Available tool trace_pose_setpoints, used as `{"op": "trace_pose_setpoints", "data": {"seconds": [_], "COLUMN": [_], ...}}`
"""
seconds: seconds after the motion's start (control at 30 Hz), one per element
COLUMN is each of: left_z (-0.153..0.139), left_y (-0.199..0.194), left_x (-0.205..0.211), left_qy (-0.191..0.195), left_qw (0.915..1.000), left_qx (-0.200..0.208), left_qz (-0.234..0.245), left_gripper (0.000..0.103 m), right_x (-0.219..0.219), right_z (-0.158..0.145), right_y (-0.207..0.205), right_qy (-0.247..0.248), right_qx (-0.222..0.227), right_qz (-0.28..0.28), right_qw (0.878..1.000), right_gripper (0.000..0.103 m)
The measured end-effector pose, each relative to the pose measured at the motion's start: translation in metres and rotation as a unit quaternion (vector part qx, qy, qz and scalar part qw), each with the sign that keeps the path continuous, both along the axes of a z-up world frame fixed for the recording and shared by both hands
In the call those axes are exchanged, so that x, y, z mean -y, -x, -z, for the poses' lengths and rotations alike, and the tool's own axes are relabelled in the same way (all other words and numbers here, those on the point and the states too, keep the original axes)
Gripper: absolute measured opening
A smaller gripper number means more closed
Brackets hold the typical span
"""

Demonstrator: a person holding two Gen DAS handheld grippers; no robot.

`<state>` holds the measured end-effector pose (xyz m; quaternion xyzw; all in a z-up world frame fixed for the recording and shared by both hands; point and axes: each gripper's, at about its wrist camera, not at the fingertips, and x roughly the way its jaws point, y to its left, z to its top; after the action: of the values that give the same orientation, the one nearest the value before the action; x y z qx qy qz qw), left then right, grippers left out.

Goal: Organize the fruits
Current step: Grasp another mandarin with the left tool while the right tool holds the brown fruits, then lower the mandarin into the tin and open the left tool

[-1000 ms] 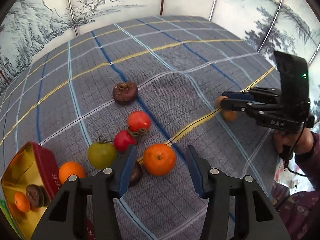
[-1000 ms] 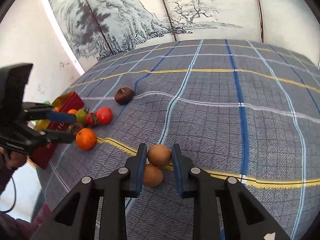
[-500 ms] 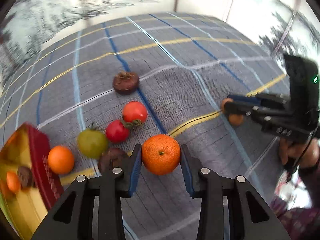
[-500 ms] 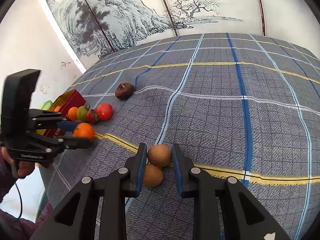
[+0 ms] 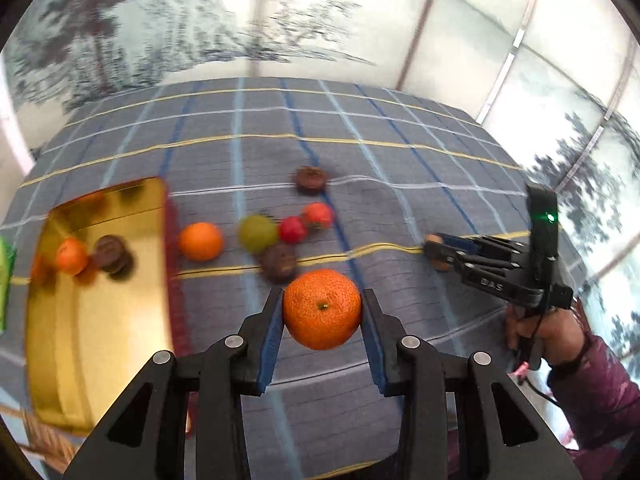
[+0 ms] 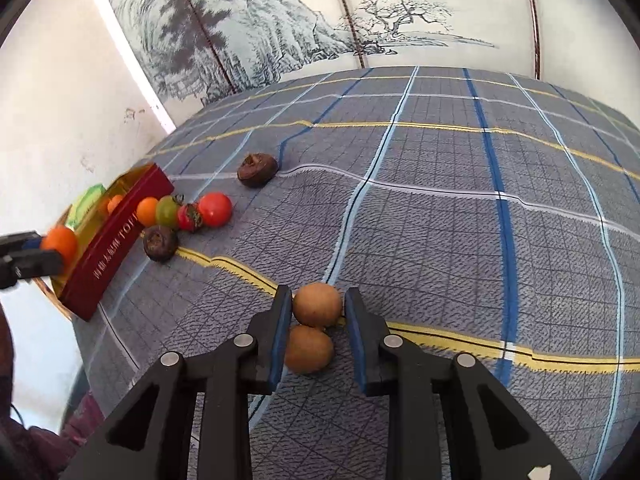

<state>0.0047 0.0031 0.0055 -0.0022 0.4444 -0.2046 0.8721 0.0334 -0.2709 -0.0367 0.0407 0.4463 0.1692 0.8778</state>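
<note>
On the left of the left-wrist frame sits the gold tray (image 5: 100, 344), so carry over its rim and let go low. Centre frame, the left gripper (image 5: 322, 320) is clamped on the orange (image 5: 322, 309), roundish, navel facing the camera. The right gripper (image 6: 318, 320) straddles two brown fruits (image 6: 318, 305), pads look just off them.
</note>
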Motion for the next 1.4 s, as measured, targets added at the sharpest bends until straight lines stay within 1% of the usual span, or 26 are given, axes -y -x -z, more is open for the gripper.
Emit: {"op": "trace_pose_setpoints", "data": {"seconds": [0.1,0.2,0.3,0.4,0.63,0.73,0.87,0.93,1.03,1.17,1.4], "left_z": [0.0,0.003,0.006,0.008,0.014,0.02,0.031,0.036,0.043,0.05,0.06], "left_y": [-0.001,-0.003,-0.005,-0.008,-0.01,-0.014,-0.021,-0.024,-0.029,-0.036,-0.044], "left_x": [-0.022,-0.039,-0.058,-0.073,-0.094,-0.102,-0.121,-0.129,-0.142,-0.162,-0.175], "left_qy": [-0.015,-0.022,-0.027,-0.035,-0.069,-0.08,-0.071,-0.072,-0.074,-0.065,-0.058], "left_qw": [0.9993,0.998,0.9961,0.9942,0.9893,0.988,0.9871,0.9862,0.9838,0.9806,0.9778], "left_qx": [0.007,0.007,0.01,0.013,0.027,0.022,-0.001,-0.008,-0.019,-0.035,-0.052], "left_qz": [-0.033,-0.058,-0.084,-0.101,-0.125,-0.131,-0.143,-0.149,-0.162,-0.181,-0.194], "left_gripper": [0.039,0.039,0.039,0.038,0.039,0.039,0.039,0.039,0.039,0.039,0.039], "right_x": [-0.004,-0.007,-0.018,-0.021,-0.021,-0.019,-0.018,-0.018,-0.017,-0.017,-0.017], "right_z": [0.0,0.0,0.0,0.0,0.0,0.0,0.0,0.0,0.0,0.0,0.0], "right_y": [0.0,0.002,0.006,0.008,0.006,0.006,0.006,0.006,0.006,0.006,0.006], "right_qy": [0.021,0.035,0.074,0.091,0.085,0.078,0.078,0.078,0.076,0.076,0.075], "right_qx": [0.003,0.006,0.017,0.025,0.022,0.019,0.019,0.019,0.019,0.019,0.018], "right_qz": [0.0,-0.001,-0.004,-0.003,0.006,0.008,0.008,0.008,0.008,0.008,0.008], "right_qw": [1.0,0.999,0.997,0.996,0.996,0.997,0.997,0.997,0.997,0.997,0.997], "right_gripper": [0.024,0.024,0.022,0.022,0.022,0.022,0.022,0.022,0.022,0.022,0.022]}}
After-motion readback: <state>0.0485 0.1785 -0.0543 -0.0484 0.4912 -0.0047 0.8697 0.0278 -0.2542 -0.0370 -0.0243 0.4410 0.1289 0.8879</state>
